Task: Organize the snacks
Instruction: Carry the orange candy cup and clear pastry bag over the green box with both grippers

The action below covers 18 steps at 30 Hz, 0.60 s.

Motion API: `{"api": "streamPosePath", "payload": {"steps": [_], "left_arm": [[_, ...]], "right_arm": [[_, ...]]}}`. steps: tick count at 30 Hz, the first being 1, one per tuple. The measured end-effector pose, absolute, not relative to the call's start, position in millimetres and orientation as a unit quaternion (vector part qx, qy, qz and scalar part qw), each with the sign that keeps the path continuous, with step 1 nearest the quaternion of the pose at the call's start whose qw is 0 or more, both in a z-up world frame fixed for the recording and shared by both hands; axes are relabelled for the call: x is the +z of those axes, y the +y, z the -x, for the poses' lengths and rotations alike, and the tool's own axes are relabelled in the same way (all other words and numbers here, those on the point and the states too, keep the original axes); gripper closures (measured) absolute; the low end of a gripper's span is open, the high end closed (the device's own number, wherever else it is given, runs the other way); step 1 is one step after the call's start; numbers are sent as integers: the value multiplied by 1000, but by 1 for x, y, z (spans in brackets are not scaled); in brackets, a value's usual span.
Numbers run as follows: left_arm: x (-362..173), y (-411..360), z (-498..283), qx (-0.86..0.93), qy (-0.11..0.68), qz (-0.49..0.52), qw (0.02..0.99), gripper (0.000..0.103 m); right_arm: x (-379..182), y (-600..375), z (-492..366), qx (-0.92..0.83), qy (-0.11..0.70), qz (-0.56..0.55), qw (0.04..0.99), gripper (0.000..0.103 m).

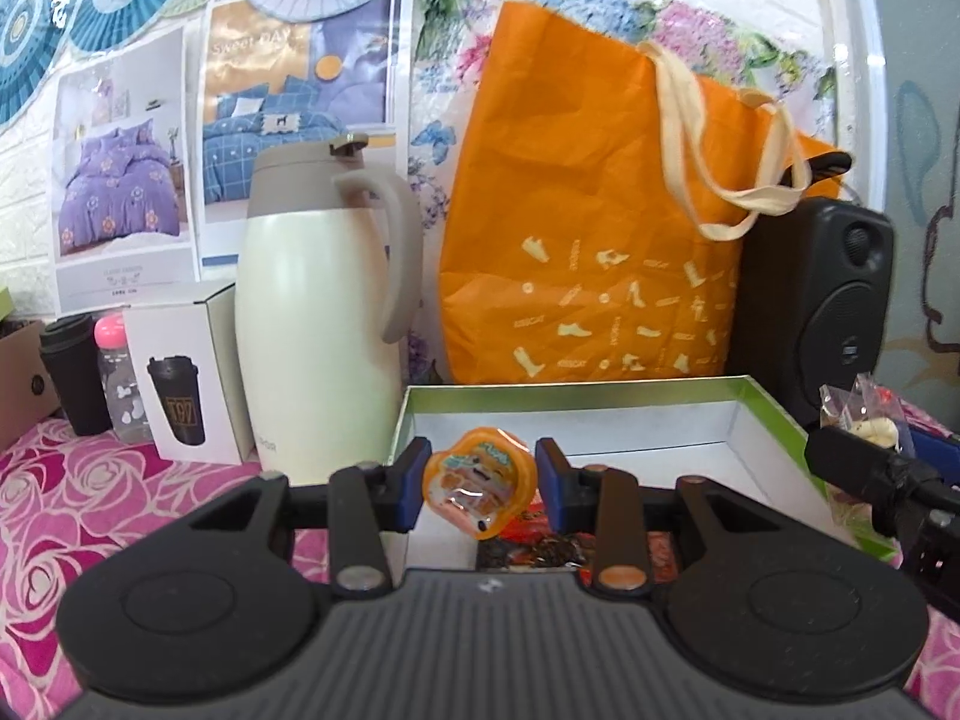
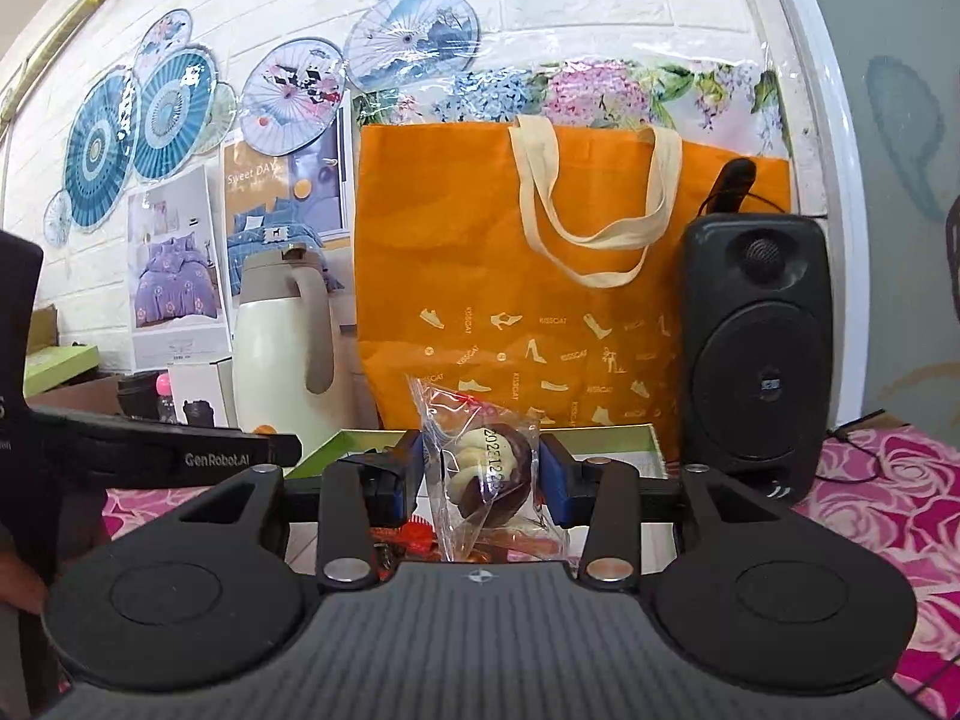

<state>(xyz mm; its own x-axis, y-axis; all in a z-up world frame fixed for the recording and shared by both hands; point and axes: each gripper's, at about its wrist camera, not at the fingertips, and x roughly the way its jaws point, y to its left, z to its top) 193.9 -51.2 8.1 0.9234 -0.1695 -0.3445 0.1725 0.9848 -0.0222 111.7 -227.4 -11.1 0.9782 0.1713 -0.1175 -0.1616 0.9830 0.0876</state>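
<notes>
Box (image 1: 774, 414) (wrapped snacks (image 1: 528, 546) inside)

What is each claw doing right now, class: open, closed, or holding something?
Left claw: closed on the orange jelly cup.
Right claw: closed on the wrapped chocolate pastry.

An orange tote bag (image 2: 540, 300), printed with pale cream shoe motifs and hanging cream handles, is standing out against the white brick wall (image 2: 600, 6), where blue-and-white patterned paper parasols (image 2: 144, 120) are showing to its left. Left of the bag, a cream jug (image 1: 318, 312) is wearing a taupe lid and handle, while a black speaker (image 2: 756, 354) is sitting to the bag's right. Below the bag, a green-rimmed, white-lined box (image 1: 774, 414) is resting on a pink rose-patterned cloth (image 1: 90, 510).
</notes>
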Motion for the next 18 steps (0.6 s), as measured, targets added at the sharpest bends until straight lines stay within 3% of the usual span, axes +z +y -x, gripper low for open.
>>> {"api": "streamPosePath", "payload": {"steps": [7, 18], "left_arm": [[-8, -47, -214, -66, 192, -5, 979, 68], [-32, -54, -237, -77, 223, -8, 972, 68]], "right_arm": [[-18, -225, -133, 111, 47, -56, 991, 33], [-39, -213, -167, 83, 127, -37, 988, 32]]}}
